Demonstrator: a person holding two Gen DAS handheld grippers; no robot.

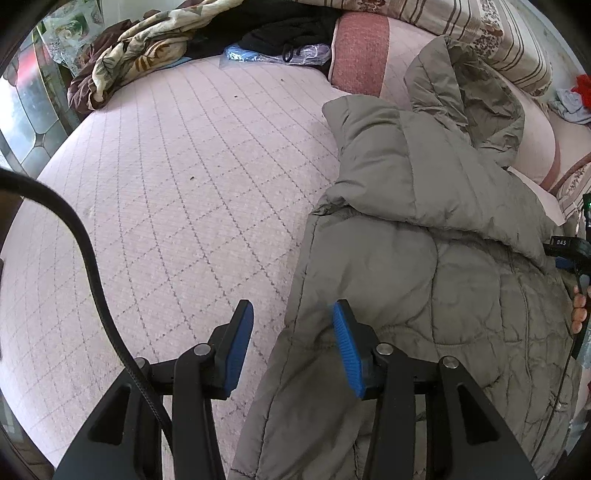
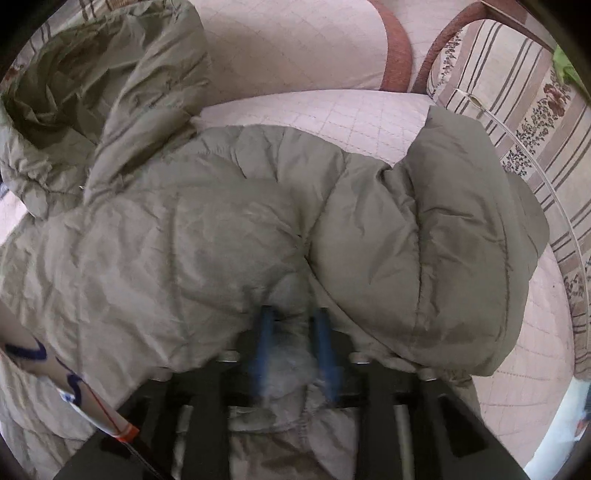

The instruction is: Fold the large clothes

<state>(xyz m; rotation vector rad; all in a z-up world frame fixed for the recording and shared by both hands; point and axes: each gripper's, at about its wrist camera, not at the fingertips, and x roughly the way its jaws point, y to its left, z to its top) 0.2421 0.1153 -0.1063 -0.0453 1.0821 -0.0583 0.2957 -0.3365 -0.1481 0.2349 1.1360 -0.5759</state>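
A pink quilted bed cover point(image 1: 166, 206) spans the surface. On its right side lies a grey-green padded coat point(image 1: 424, 258), a sleeve folded across the body and the hood toward the striped floral cushions point(image 1: 491, 33). A crumpled patterned blanket point(image 1: 140, 51) and dark garments sit at the far edge, well apart from the coat. The left gripper point(image 1: 293, 343) hovers over the coat's left edge, jaws parted, nothing between the blue pads. The right gripper point(image 2: 295, 347) is blurred; coat fabric lies between its fingers, but whether the pads press on it cannot be told.
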